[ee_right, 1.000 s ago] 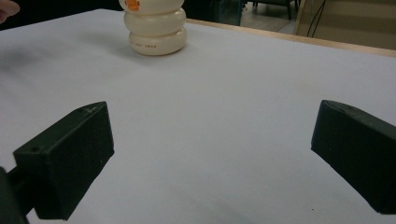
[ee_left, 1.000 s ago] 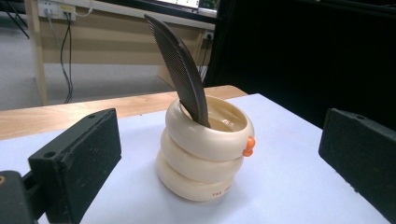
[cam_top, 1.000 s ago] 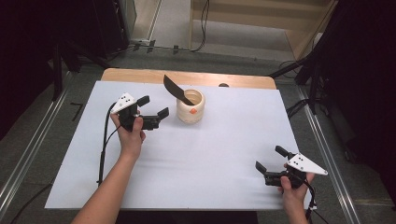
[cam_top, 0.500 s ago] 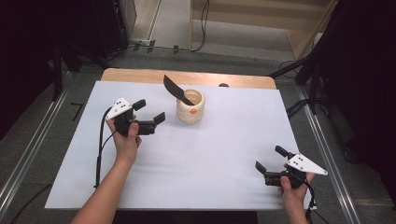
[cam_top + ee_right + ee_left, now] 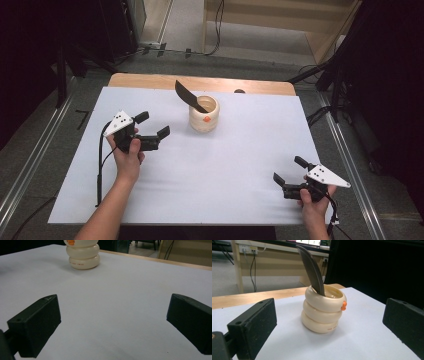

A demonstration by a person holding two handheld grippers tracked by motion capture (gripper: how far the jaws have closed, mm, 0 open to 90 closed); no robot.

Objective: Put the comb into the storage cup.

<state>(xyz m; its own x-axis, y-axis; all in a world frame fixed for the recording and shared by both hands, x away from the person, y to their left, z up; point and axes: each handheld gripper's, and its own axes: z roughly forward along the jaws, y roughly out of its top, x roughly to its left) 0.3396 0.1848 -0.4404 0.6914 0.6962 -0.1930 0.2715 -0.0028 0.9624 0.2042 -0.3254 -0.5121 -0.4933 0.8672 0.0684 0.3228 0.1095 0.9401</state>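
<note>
Holder: cream ribbed ring-stacked ceramic pot (image 5: 203,114) with a small orange knob, standing upright toward the far middle of the white table cover (image 5: 225,165).
Contents: one dark curved comb-like blade (image 5: 189,95) leaning out of the pot toward the far left, propped by the rim.
Left gripper (image 5: 153,131): jaws spread wide, holding nothing, aimed at the pot from just beside it, probably lined up for a reach.
Right gripper (image 5: 289,169): jaws wide apart, empty, well apart from the pot at the near right edge, seemingly waiting.
Count: one pot, one blade, two grippers.
</note>
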